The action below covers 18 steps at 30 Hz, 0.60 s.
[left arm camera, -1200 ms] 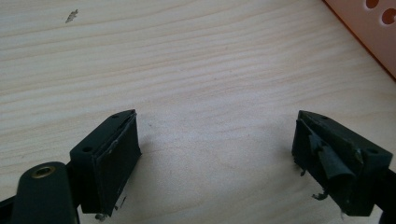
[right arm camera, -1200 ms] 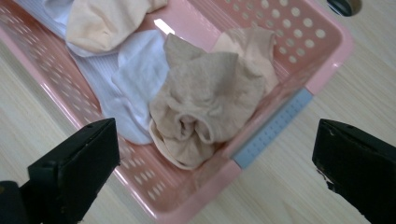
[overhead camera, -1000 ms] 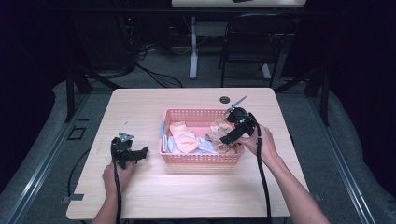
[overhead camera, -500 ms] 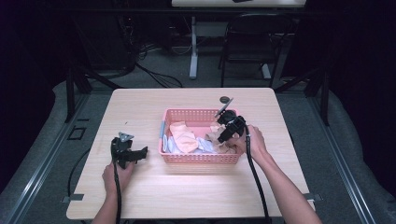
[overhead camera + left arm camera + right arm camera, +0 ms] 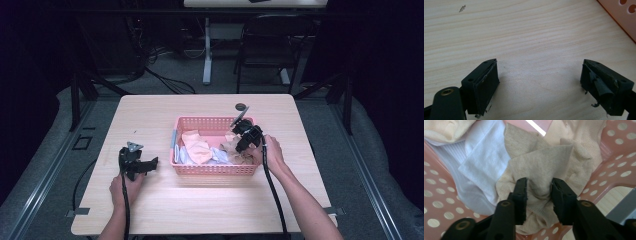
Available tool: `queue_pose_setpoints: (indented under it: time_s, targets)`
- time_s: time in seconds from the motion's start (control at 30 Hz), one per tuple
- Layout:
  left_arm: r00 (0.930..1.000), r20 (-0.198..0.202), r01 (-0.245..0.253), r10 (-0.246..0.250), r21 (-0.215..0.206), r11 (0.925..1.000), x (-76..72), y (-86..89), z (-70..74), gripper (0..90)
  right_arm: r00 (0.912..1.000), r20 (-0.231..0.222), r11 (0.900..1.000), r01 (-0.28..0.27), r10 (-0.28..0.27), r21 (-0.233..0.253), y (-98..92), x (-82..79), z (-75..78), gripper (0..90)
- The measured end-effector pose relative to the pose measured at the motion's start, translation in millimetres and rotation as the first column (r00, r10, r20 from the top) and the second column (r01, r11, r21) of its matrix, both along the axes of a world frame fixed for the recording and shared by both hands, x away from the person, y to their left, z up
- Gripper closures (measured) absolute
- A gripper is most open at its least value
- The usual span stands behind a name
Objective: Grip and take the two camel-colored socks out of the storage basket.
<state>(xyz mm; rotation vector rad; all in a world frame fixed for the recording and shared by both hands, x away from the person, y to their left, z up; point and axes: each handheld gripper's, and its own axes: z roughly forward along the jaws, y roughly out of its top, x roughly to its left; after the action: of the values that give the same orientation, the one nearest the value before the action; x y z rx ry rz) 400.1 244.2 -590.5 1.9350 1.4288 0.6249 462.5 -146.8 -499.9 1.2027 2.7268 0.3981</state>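
Pinching a bunched fold of the beige cloth in the pink basket with the right gripper. Crumpled, so no clear long axis or heading. Left gripper spread wide over the bare table.

Left gripper: jaws spread wide apart over bare wooden table, nothing between them. Corner of pink perforated basket sits beyond the right-hand jaw. Small dark fleck on the table, well apart from the basket.

A pale, rectangular wooden desk stands on a grey floor. A pink perforated plastic basket sits near its middle. A small round black disc lies beyond the basket, close to the far edge.
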Motion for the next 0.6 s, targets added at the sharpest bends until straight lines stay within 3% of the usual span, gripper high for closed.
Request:
queue_pose_setpoints:
  time_s: [0.07, 0.23, 0.43, 0.47, 0.5, 0.6]
  targets:
    - [1.0, 0.0, 0.0, 0.0, 0.0, 1.0, 0.0, 0.0, 0.0, 14.6, 0.9997, 0.004, 0.999, 0.023, -0.023, 0.022, -0.9, -0.3, -1.1, 78.3]
    - [1.0, 0.0, 0.0, 0.0, 0.0, 1.0, 0.0, 0.0, 0.0, 14.6, 0.9994, 0.005, 0.999, 0.033, -0.033, 0.026, -3.2, -0.1, -0.8, 84.3]
    - [1.0, 0.0, 0.0, 0.0, 0.0, 1.0, 0.0, 0.0, 0.0, 14.6, 0.9997, 0.004, 0.999, 0.024, -0.024, 0.03, -4.9, -1.5, 3.1, 84.7]
    - [1.0, 0.0, 0.0, 0.0, 0.0, 1.0, 0.0, 0.0, 0.0, 14.5, 0.999, 0.017, 0.998, 0.04, -0.041, 0.053, -4.4, -3.0, 2.9, 84.7]
    - [1.0, 0.0, 0.0, 0.0, 0.0, 1.0, 0.0, 0.0, 0.0, 14.6, 0.9997, 0.01, 0.999, 0.023, -0.023, 0.036, -5.5, -3.0, 7.3, 84.6]
    - [1.0, 0.0, 0.0, 0.0, 0.0, 1.0, 0.0, 0.0, 0.0, 14.5, 0.9996, 0.011, 0.999, 0.024, -0.024, 0.047, -6.9, -3.9, 12.3, 84.6]
